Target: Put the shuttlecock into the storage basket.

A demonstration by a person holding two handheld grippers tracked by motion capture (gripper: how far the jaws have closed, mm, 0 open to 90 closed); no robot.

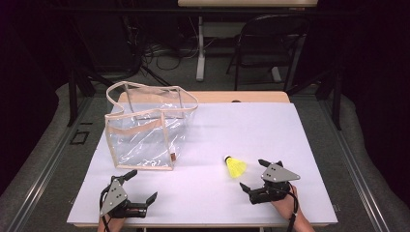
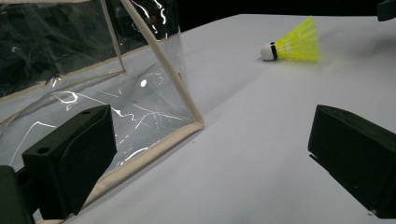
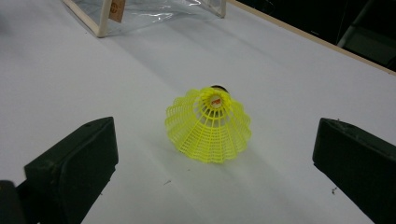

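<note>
Nearby, both grippers gape wide, empty — yellow mesh shuttlecock (image 3: 208,125), clear plastic bag (image 1: 145,126).

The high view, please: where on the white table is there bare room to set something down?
Bare: the far right stretch beyond the yellow plastic shuttlecock, and the near middle between the left hand-held gripper and right hand-held gripper. Crowded: far left, by the clear plastic bag.
</note>
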